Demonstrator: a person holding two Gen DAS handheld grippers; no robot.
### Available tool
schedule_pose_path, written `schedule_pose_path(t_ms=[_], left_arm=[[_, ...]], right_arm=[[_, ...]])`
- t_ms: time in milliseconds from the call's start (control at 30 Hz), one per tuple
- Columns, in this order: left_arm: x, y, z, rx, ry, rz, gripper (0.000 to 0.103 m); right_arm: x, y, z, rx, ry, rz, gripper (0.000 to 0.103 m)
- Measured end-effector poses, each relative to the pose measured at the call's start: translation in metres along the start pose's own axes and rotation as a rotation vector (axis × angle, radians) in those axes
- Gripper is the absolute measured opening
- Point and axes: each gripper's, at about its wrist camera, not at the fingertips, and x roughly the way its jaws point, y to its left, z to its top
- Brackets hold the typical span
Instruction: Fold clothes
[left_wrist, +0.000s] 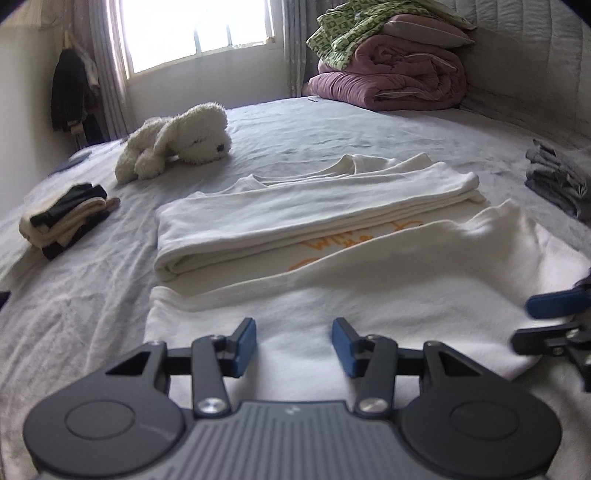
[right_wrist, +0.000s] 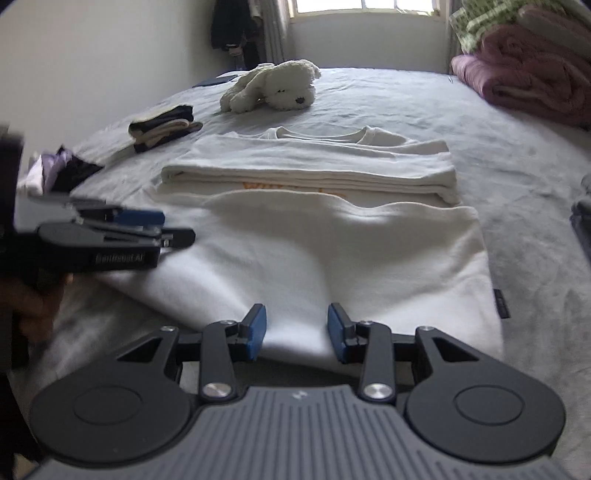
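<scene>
Both tongs part-open, empty: left tongs (left_wrist: 294, 345), right tongs (right_wrist: 296, 330) above white shirt (right_wrist: 332, 251)

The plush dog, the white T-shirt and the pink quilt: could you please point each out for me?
plush dog (right_wrist: 291, 90), right wrist view, on its face.
white T-shirt (left_wrist: 332, 314), left wrist view, on the near folded panel.
pink quilt (left_wrist: 399, 81), left wrist view, on its rolled front.

Left claw (left_wrist: 294, 345) & right claw (right_wrist: 297, 330) both tilted down, jaws apart, empty.
</scene>
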Motion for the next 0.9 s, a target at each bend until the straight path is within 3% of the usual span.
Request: schedule_pose_path(t_ms=[500,800,867,900], left_arm=[[-0.026,0.017,-0.027,0.004,-0.059,0.065,0.054],[-0.048,0.042,-0.041,0.01,-0.027,0.148,0.055],[-0.05,0.054,-0.044,-0.022,-0.009,0.169,0.055],[-0.053,0.062,-0.043,-0.068,0.001,0.153,0.055]], right_arm=[[-0.034,-0.043,-0.019,0.05,0.024,-0.098,0.035],[-0.048,-0.066,-0.018,0.198,-0.012,-0.063,0.037],[-0.053,-0.074,-0.018,0.252,-0.021,-0.066,0.038],[-0.053,-0.08,-0.02,0.299,-0.014,-0.065,0.043]])
